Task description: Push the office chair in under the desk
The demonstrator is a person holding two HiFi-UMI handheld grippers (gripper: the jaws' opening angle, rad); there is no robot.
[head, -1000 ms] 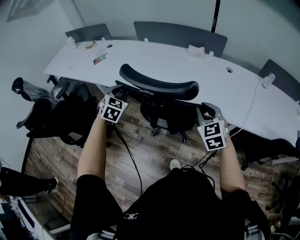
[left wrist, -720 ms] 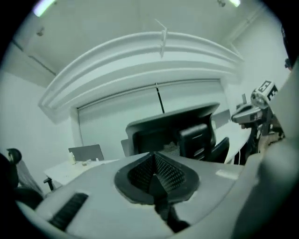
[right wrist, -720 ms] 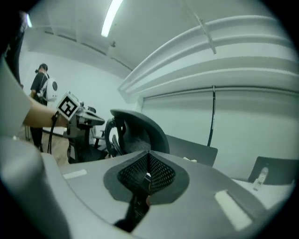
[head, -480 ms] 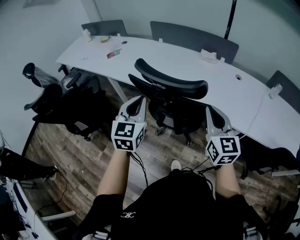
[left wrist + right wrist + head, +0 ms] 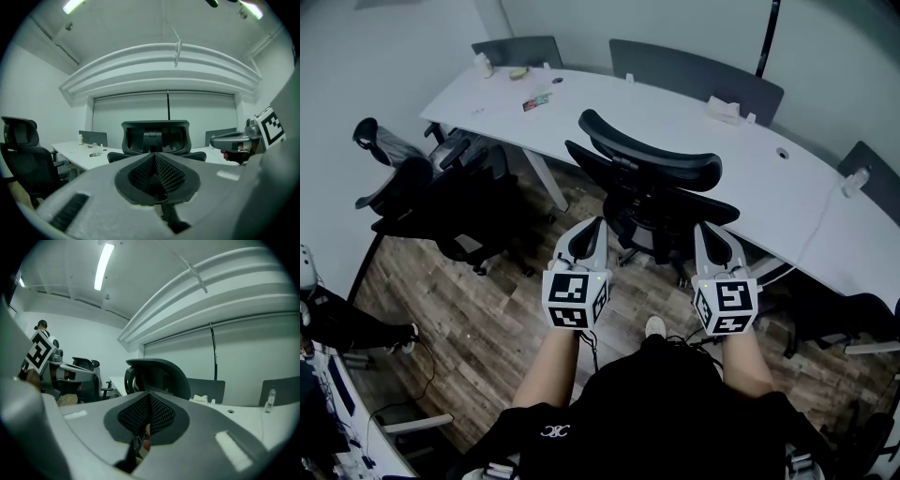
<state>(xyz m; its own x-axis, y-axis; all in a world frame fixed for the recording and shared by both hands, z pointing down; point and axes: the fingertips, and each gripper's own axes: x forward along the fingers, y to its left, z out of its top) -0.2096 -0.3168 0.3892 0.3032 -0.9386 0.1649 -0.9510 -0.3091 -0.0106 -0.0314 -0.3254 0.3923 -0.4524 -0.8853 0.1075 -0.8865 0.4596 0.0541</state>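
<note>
The black office chair (image 5: 652,178) stands at the curved white desk (image 5: 759,173), its seat partly under the edge and its headrest above the tabletop. My left gripper (image 5: 592,227) hangs shut and empty a little short of the chair's left side. My right gripper (image 5: 709,231) hangs shut and empty short of its right side. Neither touches the chair. In the left gripper view the shut gripper (image 5: 154,176) points at the chair's back (image 5: 155,137). In the right gripper view the shut gripper (image 5: 149,416) has the headrest (image 5: 159,376) ahead and slightly left.
A second black chair (image 5: 441,202) stands left by the desk's end. Grey partition panels (image 5: 694,70) line the far edge. Small items (image 5: 536,101) lie on the desk's far left, and a white cable (image 5: 853,183) on its right. A person's leg (image 5: 347,323) shows at the left edge.
Both grippers have drawn back from the chair's sides toward my body and their jaws have closed. The chair stands closer in to the desk.
</note>
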